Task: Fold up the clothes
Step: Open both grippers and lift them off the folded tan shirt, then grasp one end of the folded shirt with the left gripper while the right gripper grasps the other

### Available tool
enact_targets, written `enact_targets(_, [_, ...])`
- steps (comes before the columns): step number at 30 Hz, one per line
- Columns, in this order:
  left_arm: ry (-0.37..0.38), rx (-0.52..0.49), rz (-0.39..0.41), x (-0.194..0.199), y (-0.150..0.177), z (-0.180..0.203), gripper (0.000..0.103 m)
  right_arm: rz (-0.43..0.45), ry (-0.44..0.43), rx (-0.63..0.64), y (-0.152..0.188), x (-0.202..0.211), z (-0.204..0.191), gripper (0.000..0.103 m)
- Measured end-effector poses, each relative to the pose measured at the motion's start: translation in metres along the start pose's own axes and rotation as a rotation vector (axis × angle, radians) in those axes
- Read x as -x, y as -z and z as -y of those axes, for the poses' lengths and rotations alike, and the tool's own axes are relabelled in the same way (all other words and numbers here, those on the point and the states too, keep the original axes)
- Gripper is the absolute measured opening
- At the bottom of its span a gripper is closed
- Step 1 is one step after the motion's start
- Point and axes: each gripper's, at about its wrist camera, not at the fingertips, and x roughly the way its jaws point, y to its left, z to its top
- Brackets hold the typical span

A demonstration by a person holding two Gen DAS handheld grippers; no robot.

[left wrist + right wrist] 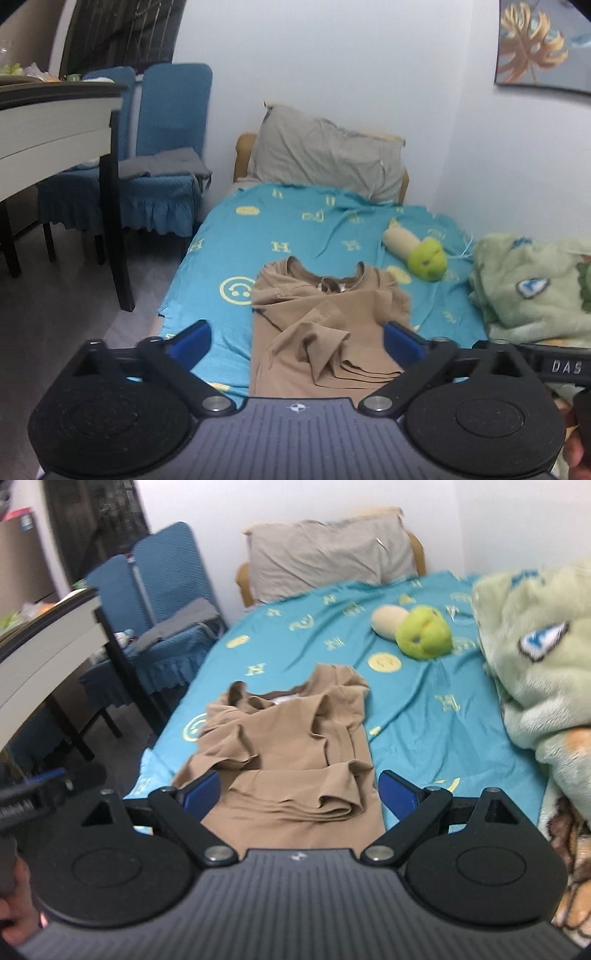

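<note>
A tan T-shirt (325,325) lies on the teal bedsheet (288,229), its sides and sleeves folded in over the body, collar toward the pillow. My left gripper (297,341) hovers above its lower part, jaws spread wide, blue pads clear of the cloth. In the right wrist view the same shirt (291,746) lies rumpled in a long strip. My right gripper (299,795) is also open above the shirt's near end, nothing pinched between its pads. Each view shows a bit of the other gripper at its edge.
A grey pillow (328,155) leans on the headboard. A green and beige plush toy (421,254) lies right of the shirt. A pale green fleece blanket (532,284) is heaped at the right. Blue-covered chairs (162,155) and a white table (48,129) stand left of the bed.
</note>
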Motion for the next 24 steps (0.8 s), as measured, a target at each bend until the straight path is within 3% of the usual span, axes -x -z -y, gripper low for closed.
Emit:
enact_targets(6, [-0.002,-0.009,0.007,0.02,0.006,0.009,0.103,0.054,-0.004,-0.012,0.007,0.029,0.002,0.094])
enact_targets(13, [0.006,-0.002,-0.028,0.013,0.012,0.009,0.103,0.045,0.018,-0.044,0.009,0.022,0.007,0.094])
enact_targets(18, [0.091,0.174,-0.216,-0.018,0.026,-0.01,0.103,0.006,0.026,-0.071,0.012,0.011,0.01,0.094])
enact_targets(24, [0.173,0.455,-0.51,-0.066,0.059,-0.042,0.102,-0.05,0.039,-0.159,0.016,-0.001,0.02,0.094])
